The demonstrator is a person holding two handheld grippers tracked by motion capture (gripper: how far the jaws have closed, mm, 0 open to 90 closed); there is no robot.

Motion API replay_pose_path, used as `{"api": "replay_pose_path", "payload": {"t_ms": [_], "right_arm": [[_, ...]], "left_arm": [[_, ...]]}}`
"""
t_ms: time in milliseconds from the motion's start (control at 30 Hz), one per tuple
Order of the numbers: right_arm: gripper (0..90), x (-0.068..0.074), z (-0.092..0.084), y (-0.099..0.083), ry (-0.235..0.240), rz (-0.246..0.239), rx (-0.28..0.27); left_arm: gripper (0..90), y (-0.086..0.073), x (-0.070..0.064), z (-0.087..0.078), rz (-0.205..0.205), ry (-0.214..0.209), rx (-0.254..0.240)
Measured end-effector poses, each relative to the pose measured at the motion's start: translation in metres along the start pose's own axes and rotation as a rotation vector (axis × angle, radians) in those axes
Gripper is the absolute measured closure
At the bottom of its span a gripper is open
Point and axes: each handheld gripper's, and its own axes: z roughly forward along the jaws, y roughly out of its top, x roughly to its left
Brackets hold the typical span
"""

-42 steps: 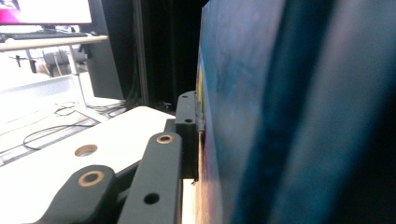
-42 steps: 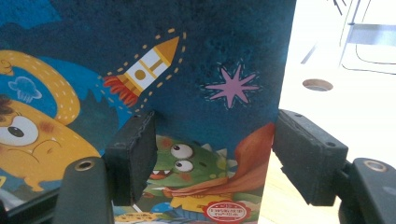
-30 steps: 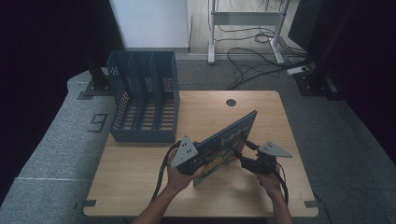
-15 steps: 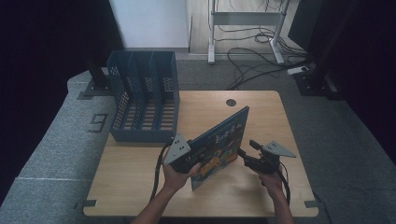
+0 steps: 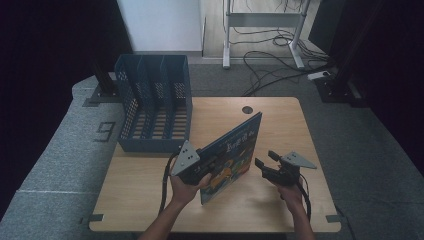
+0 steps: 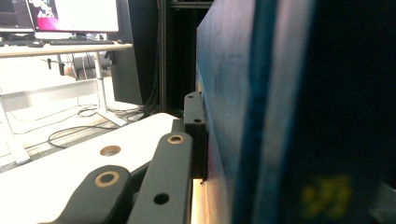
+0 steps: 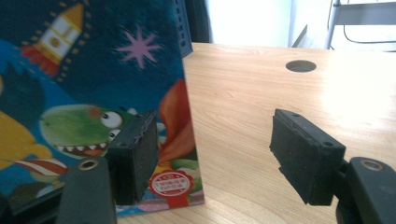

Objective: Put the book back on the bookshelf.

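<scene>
Colourful picture book w/ dark-blue rocket-and-dinosaur cover (image 5: 231,157): stood on edge, tilted, on light wooden surface (image 5: 280,210), just right of blue perforated plastic file rack w/ upright dividers (image 5: 155,107) at rear left. Left hand-held gripper (image 5: 200,167) clamped tight on book's left side. Right hand-held gripper (image 5: 265,160) jaws apart, nothing between pads, just beside book's right edge, not touching as far as visible.
</scene>
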Motion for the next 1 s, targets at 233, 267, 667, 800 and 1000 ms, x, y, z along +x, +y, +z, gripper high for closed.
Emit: {"api": "replay_pose_path", "payload": {"t_ms": [233, 267, 667, 800, 1000], "right_arm": [[31.3, -0.005, 0.002, -0.006, -0.007, 0.01, 0.027], [31.3, -0.007, 0.003, -0.007, -0.01, 0.015, 0.032], [31.6, -0.009, 0.018, -0.021, -0.062, -0.011, 0.138], [31.7, -0.009, 0.021, -0.022, -0.064, -0.005, 0.173], [31.6, -0.012, 0.022, -0.025, -0.095, -0.004, 0.203]], "left_arm": [[82.1, 0.004, 0.001, -0.004, -0.003, 0.002, -0.006], [82.1, 0.005, 0.001, -0.005, -0.004, 0.004, -0.008], [82.1, 0.013, 0.005, -0.014, 0.004, 0.047, 0.003], [82.1, 0.02, 0.006, -0.016, 0.006, 0.059, 0.001], [82.1, 0.027, 0.006, -0.021, 0.024, 0.075, -0.005]]}}
